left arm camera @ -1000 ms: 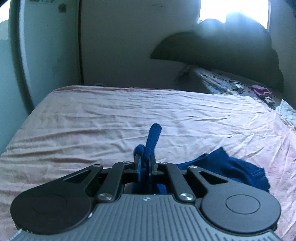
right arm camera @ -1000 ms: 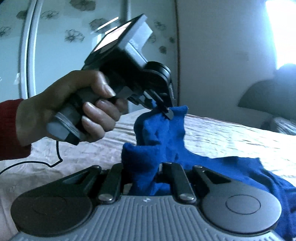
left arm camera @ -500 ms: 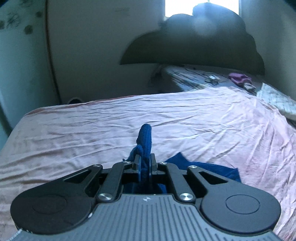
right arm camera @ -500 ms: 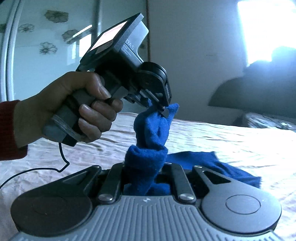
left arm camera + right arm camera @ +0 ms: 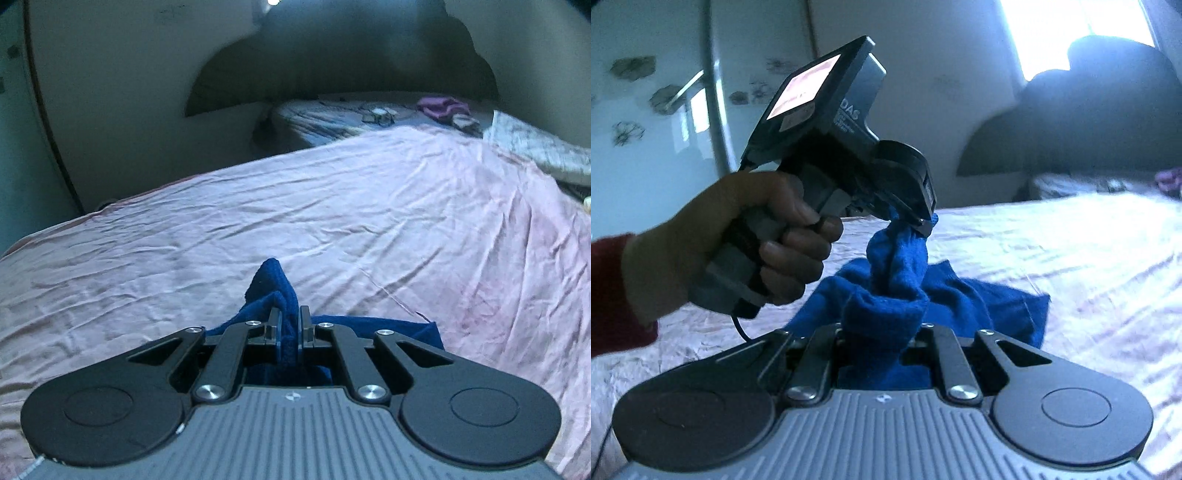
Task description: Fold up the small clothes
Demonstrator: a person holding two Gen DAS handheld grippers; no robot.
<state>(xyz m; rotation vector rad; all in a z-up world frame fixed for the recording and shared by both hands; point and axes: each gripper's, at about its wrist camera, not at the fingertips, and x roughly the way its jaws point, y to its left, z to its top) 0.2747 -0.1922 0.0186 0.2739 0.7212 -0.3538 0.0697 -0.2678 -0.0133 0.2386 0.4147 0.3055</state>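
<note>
both the left gripper (image 5: 289,325) and right gripper (image 5: 882,332) clamp the bunched blue garment (image 5: 979,299), so an uneven pull over the bed (image 5: 369,206) could leave it crumpled.

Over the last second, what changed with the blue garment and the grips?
The blue garment was carried across the pink sheet and lowered; more of it now trails on the sheet. Nothing grasped or released: left gripper and right gripper stay clamped on it.

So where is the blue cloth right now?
The blue cloth is pinched by both grippers, the left gripper above and the right gripper nearer in the right wrist view. Its loose end lies on the pink bedsheet.
</note>
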